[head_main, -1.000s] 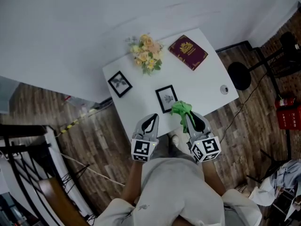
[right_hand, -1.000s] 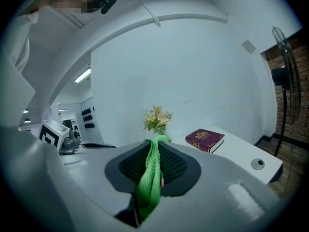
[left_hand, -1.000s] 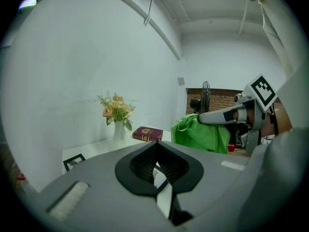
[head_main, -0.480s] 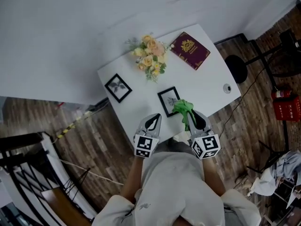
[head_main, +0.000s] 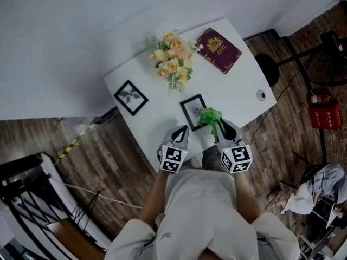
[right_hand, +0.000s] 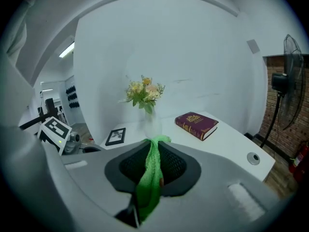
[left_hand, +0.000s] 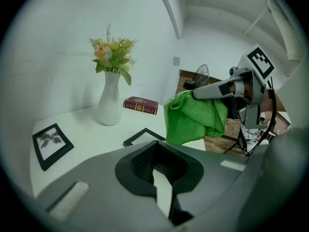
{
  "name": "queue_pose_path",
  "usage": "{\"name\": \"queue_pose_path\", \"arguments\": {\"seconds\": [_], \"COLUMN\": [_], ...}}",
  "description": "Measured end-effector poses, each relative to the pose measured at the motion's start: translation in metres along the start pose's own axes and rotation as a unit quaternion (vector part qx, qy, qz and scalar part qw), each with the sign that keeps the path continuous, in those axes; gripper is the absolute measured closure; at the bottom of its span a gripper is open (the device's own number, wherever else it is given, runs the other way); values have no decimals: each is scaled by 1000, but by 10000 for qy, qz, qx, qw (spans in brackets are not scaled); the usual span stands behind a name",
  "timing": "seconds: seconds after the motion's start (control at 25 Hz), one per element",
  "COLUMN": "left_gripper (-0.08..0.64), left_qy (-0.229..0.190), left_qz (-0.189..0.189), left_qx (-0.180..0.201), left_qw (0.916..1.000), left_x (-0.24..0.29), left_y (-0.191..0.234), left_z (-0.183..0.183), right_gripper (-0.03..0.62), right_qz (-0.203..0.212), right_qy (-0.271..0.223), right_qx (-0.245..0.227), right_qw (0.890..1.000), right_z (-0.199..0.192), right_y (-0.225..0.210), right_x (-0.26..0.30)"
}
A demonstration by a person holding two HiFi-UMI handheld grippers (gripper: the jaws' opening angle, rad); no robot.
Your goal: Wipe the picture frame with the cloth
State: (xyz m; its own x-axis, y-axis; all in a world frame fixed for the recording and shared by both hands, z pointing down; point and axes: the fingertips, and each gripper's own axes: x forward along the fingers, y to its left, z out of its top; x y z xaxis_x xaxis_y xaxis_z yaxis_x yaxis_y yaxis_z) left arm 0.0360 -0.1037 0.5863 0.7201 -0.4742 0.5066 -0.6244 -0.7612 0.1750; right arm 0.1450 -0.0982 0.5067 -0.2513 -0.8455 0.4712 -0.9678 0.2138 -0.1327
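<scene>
Pinching the green cloth point(head_main: 210, 118) in closed fingers, the right gripper point(head_main: 220, 127) has the picture frame point(head_main: 191, 108) just ahead, below. The left gripper point(head_main: 180, 134), shut and empty, braces nothing, so wiping may skid the frame.

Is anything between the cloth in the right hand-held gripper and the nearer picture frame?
Nothing visible. The green cloth in the right hand-held gripper hangs right at the nearer picture frame; vase and book stand farther back.

Pale grey short-sleeved shirt point(head_main: 201, 210); left gripper point(head_main: 180, 131) and right gripper point(head_main: 222, 128) grey, each with a black-and-white marker cube point(head_main: 173, 160)
</scene>
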Motion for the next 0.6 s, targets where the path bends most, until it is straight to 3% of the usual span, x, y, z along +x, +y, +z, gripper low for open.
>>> {"name": "queue_pose_path", "arguments": {"seconds": [0.28, 0.6], "left_gripper": [540, 540], "left_qy": [429, 730], "left_qz": [-56, 60], "left_qx": [78, 7], "left_qw": [9990, 9973], "left_x": [27, 47], "left_y": [0, -3], "left_z": [-26, -37], "right_gripper": [540, 540], "right_qz": [132, 554], "right_qy": [293, 557], "right_qx": [-99, -261], "right_qw": [9994, 9966], "right_z": [-17, -27], "right_y": [-2, -5], "right_x": [24, 46]}}
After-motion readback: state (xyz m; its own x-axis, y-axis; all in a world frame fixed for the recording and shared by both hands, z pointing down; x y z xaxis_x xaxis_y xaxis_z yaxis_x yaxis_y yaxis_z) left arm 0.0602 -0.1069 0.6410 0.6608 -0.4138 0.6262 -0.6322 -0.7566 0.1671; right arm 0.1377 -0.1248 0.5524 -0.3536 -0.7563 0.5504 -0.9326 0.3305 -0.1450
